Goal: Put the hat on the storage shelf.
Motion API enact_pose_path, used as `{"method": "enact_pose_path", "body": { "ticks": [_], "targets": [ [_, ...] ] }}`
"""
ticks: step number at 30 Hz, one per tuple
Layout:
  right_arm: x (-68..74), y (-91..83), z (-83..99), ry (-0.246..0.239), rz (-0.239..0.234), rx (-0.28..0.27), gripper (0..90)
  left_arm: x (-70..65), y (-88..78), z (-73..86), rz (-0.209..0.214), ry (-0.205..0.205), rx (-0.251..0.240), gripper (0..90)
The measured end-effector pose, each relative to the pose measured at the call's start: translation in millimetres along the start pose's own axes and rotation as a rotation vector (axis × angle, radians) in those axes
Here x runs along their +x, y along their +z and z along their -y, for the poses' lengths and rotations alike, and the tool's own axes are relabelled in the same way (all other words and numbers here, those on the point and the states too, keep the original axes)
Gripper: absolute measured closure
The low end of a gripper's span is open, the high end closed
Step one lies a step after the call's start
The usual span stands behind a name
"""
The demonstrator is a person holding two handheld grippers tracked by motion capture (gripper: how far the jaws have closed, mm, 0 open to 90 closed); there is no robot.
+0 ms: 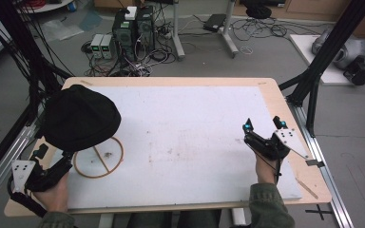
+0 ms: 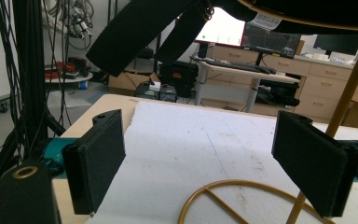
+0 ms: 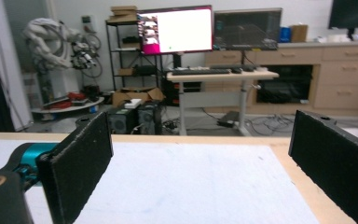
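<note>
L gripper [image 1: 52, 164] agape by hat stand [image 1: 98, 157] | black hat [image 1: 78, 116] overhead | R gripper [image 1: 262, 124] agape

A cluttered lab around a pale worktable

The wooden table [image 1: 275, 95] carries a white sheet [image 1: 190, 137] and stands on a grey floor [image 1: 266, 52]. Beyond its far edge sit computer towers [image 1: 133, 28] in a tangle of cables [image 1: 147, 59]. Black frame struts [image 1: 330, 47] rise at the right. Farther off stand a desk [image 3: 219, 74] with a lit monitor [image 3: 177, 30], wooden drawer cabinets [image 3: 340, 77] and a dark shelf rack [image 3: 121, 46]
</note>
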State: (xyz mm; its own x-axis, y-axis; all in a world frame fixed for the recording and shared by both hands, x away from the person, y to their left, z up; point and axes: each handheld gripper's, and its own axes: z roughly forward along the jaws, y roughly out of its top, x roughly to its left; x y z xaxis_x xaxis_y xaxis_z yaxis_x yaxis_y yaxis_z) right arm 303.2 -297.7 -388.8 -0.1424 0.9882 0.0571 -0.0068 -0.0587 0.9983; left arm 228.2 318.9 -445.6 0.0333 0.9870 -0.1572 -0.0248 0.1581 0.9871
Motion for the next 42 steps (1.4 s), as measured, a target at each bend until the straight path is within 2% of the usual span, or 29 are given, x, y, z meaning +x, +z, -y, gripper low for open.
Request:
{"method": "enact_pose_path", "body": {
  "ticks": [5, 14, 27, 30, 37, 42],
  "targets": [
    [-14.2, -6.2, 6.1, -0.007, 0.024, 0.017, 5.1, -0.2, -0.2, -0.2, -0.003, 0.006, 0.001, 17.4],
    [-26.2, -13.0, 15.0, 0.002, 0.029, 0.041, 5.1, -2.4, -0.3, -0.7, -0.002, 0.018, 0.001, 17.4],
    [-29.0, -19.1, 36.0, -0.002, 0.037, 0.085, 5.1, -1.7, -0.6, -0.6, -0.003, 0.021, 0.003, 17.4],
    [-28.8, -19.2, 38.7, -0.018, 0.040, 0.092, 5.1, -2.3, -0.9, -0.7, 0.001, 0.020, 0.001, 17.4],
    [-26.8, -18.2, 41.6, -0.014, 0.044, 0.096, 5.1, -2.7, 0.1, -0.3, 0.006, 0.024, 0.003, 17.4],
    [-26.4, -16.7, 44.1, -0.029, 0.046, 0.104, 5.0, -2.6, -0.6, -0.4, 0.007, 0.017, 0.007, 17.4]
  ]
}}
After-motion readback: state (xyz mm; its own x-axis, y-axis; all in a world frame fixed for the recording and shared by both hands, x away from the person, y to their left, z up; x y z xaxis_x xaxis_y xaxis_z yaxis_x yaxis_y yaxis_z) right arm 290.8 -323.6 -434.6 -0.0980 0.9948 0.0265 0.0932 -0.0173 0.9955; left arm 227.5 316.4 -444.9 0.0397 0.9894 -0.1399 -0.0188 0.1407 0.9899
